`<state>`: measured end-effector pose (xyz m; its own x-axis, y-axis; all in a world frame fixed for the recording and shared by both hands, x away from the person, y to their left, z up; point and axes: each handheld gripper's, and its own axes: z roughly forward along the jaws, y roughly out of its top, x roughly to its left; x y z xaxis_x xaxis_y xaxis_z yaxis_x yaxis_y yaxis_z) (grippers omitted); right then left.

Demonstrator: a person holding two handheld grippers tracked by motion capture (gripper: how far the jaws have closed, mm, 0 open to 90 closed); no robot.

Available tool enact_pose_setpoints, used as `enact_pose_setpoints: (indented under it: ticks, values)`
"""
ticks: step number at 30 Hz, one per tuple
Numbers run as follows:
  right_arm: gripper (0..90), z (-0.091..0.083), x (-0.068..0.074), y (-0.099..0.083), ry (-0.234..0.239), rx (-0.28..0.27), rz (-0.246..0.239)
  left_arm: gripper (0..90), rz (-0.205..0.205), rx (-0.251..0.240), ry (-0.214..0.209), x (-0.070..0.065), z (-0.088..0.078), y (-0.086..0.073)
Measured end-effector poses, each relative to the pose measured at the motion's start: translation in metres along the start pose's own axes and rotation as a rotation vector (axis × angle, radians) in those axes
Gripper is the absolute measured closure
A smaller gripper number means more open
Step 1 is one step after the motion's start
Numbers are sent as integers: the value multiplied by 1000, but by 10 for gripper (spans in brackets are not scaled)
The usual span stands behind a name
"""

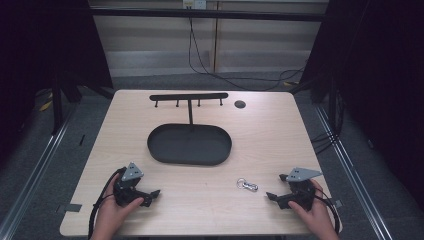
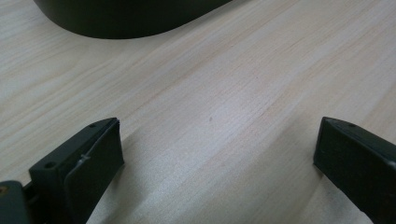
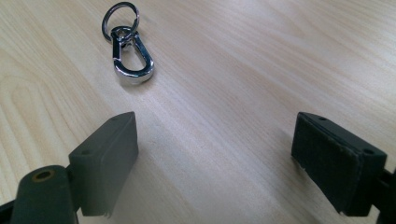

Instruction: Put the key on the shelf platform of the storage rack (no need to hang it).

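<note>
A small silver keychain clip with a ring (image 1: 247, 184) lies flat on the light wood table, right of centre near the front; the right gripper view has this clip (image 3: 127, 53) ahead and to the left of the jaws. My right gripper (image 1: 275, 196) rests low at the front right, open, a short way right of the clip, with bare wood between its jaws (image 3: 215, 154). My left gripper (image 1: 152, 195) sits at the front left, also open and empty (image 2: 217, 149). A black oval tray (image 1: 159, 150) with a hook rack (image 1: 188, 96) on a post stands mid-table.
The tray's dark rim (image 2: 116, 28) curves across the top of the left gripper view. A round black cable hole (image 1: 240, 104) sits at the table's back right. Cables (image 1: 210, 65) run over the floor behind, and dark frame posts flank both sides.
</note>
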<state>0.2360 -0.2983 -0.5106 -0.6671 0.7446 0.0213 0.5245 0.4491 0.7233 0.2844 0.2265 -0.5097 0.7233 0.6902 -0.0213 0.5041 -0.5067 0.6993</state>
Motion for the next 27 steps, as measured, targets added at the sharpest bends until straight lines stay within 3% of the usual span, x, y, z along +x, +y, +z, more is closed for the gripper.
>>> enact_pose_setpoints:
  ticks: [7,14,18,27]
  values:
    - [143,0,1,1,-5,6,3,10,-1,0,0,0,0,0]
    - [237,-3,2,14,-1,114,16,9,-1,0,0,0,0,0]
    - [278,-6,0,22,52,185,61,9,-1,1,-1,0,0,0]
    - [352,-5,0,42,119,289,19,9,-1,1,0,0,0,0]
